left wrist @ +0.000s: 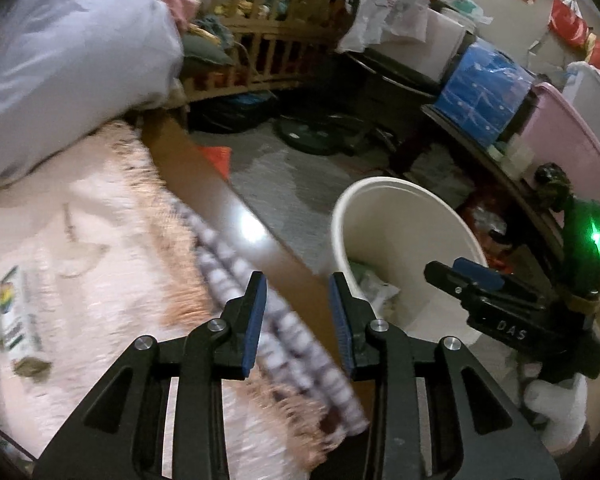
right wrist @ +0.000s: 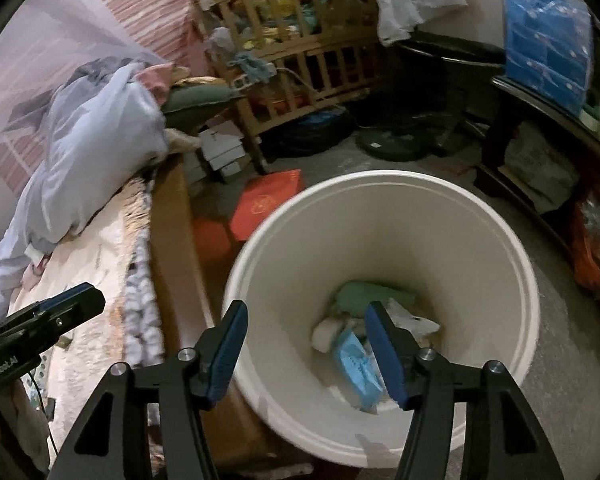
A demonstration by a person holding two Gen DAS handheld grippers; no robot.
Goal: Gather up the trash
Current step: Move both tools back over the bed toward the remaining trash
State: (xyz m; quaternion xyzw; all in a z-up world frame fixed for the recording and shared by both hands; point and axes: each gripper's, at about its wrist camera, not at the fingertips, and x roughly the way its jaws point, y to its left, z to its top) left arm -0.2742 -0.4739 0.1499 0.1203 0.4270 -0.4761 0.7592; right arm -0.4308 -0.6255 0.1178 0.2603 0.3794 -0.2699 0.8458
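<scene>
Right hand-held gripper [right wrist: 306,350] hangs released over the bin [right wrist: 532,304], nothing between its jaws; the trash [right wrist: 356,360] lies in the bottom, just below. Looks like a drop is done. Left hand-held gripper [left wrist: 298,320], also released and empty, sits above the bed edge [left wrist: 220,200]; next it needs another piece, perhaps the blurred packet [left wrist: 14,320] to its left.
</scene>
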